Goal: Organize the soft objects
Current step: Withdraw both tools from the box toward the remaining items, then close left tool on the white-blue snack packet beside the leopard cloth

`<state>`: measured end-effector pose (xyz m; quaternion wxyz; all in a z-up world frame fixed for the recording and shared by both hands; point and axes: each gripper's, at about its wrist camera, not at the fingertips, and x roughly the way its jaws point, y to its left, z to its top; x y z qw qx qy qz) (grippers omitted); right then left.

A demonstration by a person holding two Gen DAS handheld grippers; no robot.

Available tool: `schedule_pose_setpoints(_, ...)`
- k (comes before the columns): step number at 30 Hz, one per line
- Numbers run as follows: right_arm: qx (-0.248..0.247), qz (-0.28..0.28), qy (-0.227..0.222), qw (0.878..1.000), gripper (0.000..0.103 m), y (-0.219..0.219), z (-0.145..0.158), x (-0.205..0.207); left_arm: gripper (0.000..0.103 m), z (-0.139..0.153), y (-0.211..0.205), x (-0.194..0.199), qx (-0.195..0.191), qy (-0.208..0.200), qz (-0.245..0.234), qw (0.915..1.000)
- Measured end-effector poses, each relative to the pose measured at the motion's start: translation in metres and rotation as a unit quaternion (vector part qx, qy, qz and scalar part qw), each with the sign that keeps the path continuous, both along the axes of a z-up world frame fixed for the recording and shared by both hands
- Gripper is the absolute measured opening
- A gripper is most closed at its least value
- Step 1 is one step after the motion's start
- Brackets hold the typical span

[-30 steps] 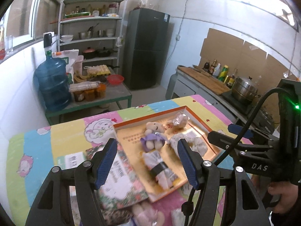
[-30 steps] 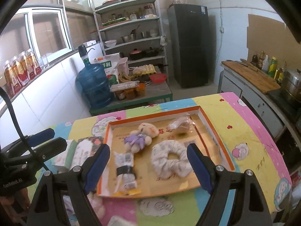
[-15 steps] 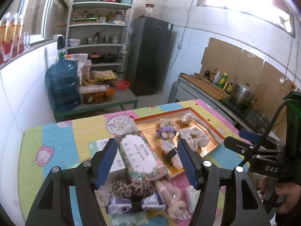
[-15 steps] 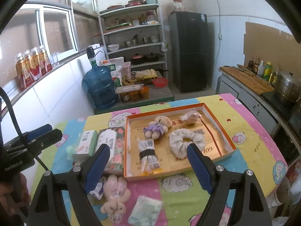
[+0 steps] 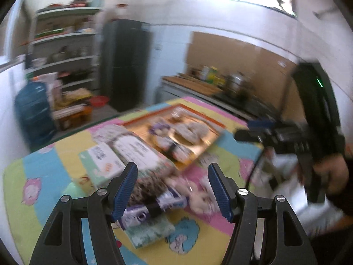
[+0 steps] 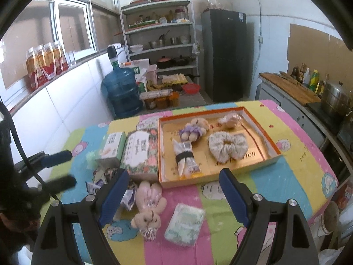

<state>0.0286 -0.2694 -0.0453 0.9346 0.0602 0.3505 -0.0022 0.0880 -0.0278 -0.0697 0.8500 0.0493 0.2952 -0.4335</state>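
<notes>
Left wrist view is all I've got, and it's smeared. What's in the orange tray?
Observer: Four items: a small bear, a scrunchie, a banded bundle and a wrapped plush.
Operator: Anything soft outside it?
Observer: A pink plush rabbit and a tissue pack lie on the tablecloth, in front of the tray.
Operator: Right hand-held gripper?
Observer: Right hand-held gripper is open, holding nothing.

Worktop (image 6: 293, 176) covered by a pastel cartoon-print cloth. Directly on it: orange-rimmed tray (image 6: 262, 161) at centre; floral tissue pack (image 6: 141, 152) touching the tray's left wall; small white-green box (image 6: 113, 146) just beside that. Nearer edge: pink plush rabbit (image 6: 149, 207), green-print packet (image 6: 185, 224), crumpled wrappers (image 6: 97, 184).
</notes>
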Motion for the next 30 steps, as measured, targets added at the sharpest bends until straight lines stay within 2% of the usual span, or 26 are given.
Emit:
schedule_pose_setpoints(5,-0.005,0.000,0.010,1.000,0.084,0.001,-0.007,-0.004,0.068,-0.028,-0.008,-0.002,0.039,-0.004,-0.087,0.9955)
schedule_pose_setpoints(7,-0.007,-0.002,0.013,1.000,0.084,-0.001,-0.008,-0.005,0.068,-0.038,-0.010,0.003,0.050,-0.002,-0.095,0.9943)
schedule_pose_setpoints(10,-0.009,-0.007,0.016,1.000,0.084,-0.005,-0.009,-0.005,0.068,-0.050,-0.009,0.016,0.044,0.027,-0.099,0.9937)
schedule_pose_setpoints(12,-0.012,-0.013,0.022,1.000,0.084,-0.010,-0.011,-0.006,0.058,-0.057,-0.010,0.025,0.045,0.043,-0.112,0.9918)
schedule_pose_setpoints(13,-0.012,-0.016,0.024,1.000,0.084,-0.013,-0.013,-0.006,0.048,-0.061,-0.012,0.028,0.053,0.044,-0.118,0.9906)
schedule_pose_setpoints(14,-0.012,-0.019,0.028,0.999,0.084,-0.015,-0.014,-0.007,0.043,-0.066,-0.015,0.030,0.068,0.041,-0.121,0.9894)
schedule_pose_setpoints(17,-0.011,-0.029,0.036,0.999,0.084,-0.023,-0.018,-0.010,0.042,-0.078,-0.021,0.033,0.099,0.032,-0.133,0.9856)
schedule_pose_setpoints(24,-0.009,-0.037,0.064,0.997,0.084,-0.031,-0.036,-0.011,0.042,-0.080,-0.019,0.042,0.106,0.015,-0.136,0.9848)
schedule_pose_setpoints(30,0.014,-0.042,0.084,0.996,0.084,-0.034,-0.051,-0.010,0.042,-0.089,-0.024,0.037,0.157,-0.027,-0.172,0.9722)
